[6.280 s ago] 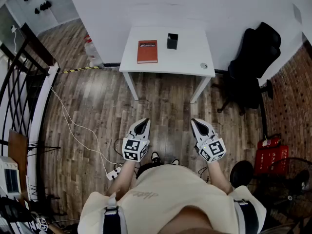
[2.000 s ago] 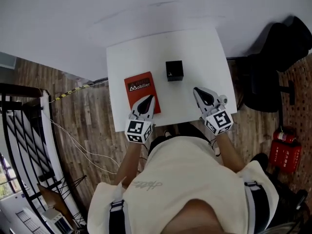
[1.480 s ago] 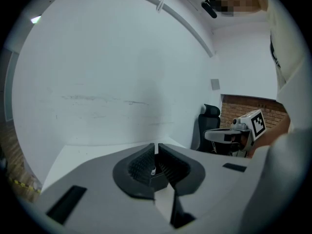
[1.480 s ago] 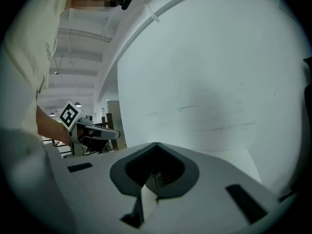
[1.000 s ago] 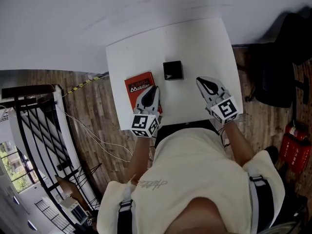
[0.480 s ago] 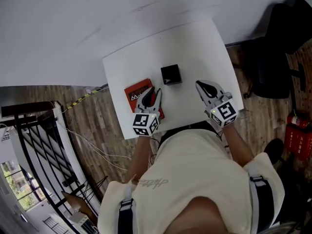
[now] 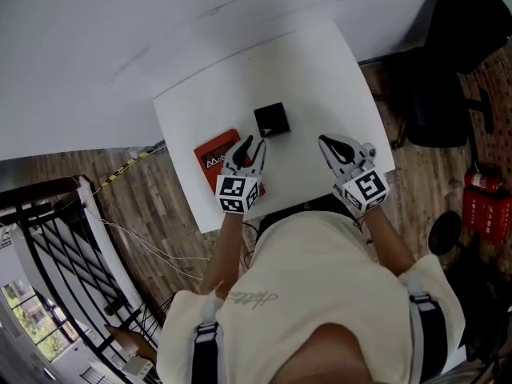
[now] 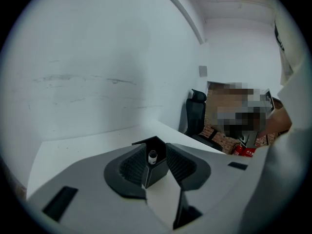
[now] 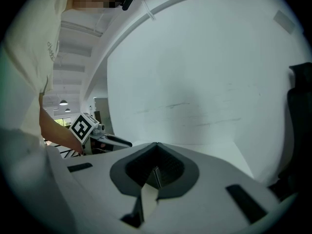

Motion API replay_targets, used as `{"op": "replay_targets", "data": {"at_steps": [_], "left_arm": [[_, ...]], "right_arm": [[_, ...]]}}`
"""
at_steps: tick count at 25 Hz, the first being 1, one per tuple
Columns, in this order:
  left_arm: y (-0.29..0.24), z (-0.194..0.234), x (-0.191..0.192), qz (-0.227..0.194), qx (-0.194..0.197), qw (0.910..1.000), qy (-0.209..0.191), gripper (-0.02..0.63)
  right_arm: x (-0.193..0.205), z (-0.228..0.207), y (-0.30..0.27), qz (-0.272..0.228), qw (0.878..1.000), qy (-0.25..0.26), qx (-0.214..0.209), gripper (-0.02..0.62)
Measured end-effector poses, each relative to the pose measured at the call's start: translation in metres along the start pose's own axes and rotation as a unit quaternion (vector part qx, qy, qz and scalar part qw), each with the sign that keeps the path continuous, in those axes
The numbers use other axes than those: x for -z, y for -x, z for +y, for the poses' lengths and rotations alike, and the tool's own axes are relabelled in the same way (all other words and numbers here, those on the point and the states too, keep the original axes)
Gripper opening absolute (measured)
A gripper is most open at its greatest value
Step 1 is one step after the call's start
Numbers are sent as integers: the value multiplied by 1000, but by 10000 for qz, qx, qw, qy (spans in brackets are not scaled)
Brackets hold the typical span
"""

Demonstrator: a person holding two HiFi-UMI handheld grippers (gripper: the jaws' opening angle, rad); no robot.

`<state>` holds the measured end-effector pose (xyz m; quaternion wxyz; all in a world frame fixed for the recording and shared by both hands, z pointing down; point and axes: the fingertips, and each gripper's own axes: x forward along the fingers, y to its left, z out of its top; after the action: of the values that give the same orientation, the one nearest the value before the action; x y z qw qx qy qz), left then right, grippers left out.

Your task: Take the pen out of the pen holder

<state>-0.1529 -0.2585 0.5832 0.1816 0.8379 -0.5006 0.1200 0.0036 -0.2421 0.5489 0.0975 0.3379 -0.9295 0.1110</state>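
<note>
Since half a second ago the left hand-held gripper has edged nearer the pen holder, and its jaws have just been opening wide.

Head view: the holder stands on the white desk. The right hand-held gripper is apart from it.

Left gripper view: the pen sits in the holder, between 2 spread jaws that do not press it.

Right gripper view: the jaws are together and empty.

The table was plain white, and on it the holder was black, the pen white with a dark end, and the book red with white lettering. The left gripper and right gripper were pale grey, black inside the jaws, with black-and-white square markers. The floor was brown wood-grain planks, the chair black, the extinguisher red and the shirt cream.
</note>
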Motion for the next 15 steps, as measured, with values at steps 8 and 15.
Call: {"op": "replay_targets", "data": {"at_steps": [8,15], "left_arm": [[-26,6,19,284,211,9993,-104,123],[-41,6,22,336,360,9988,-52,123]], "right_arm": [[5,-5,-4,84,9998,-126,105,8],[9,-9,-13,188,9997,-123,79,8]]}}
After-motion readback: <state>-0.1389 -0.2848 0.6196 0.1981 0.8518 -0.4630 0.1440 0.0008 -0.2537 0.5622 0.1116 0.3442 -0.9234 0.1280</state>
